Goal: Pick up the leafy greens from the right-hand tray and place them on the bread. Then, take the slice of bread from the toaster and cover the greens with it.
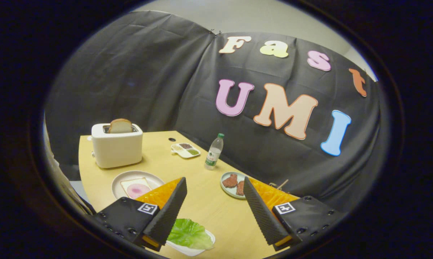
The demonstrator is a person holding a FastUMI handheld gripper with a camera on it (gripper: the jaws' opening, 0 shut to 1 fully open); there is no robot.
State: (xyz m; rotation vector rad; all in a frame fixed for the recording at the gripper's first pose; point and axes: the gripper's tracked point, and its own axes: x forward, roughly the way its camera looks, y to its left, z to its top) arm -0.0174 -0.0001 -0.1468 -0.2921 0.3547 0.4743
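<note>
Your gripper [213, 187] has its fingers spread wide apart, grasping nothing, with bare wooden table [202, 212] showing between them. The leafy greens [190, 234] lie low between the fingers, close to the left one, whose pad overlaps their near edge: a crinkled, bright green lettuce leaf with pale veins, resting in a shallow white tray [191, 248] and spilling over most of it. Just beyond the left fingertip you see a white plate [122, 181] holding a slice of bread [128, 185] topped with a round pink slice of ham [139, 190]. Farther back on that side stands a cream toaster [117, 147] with a second bread slice [120, 126] standing upright out of its slot. Beyond the right fingertip sits a pale green plate [225, 189] with reddish-brown pieces of meat [230, 180]. A clear plastic water bottle [214, 152] with a green cap stands upright past it, and a small divided sauce dish [185, 150] lies between bottle and toaster.
</note>
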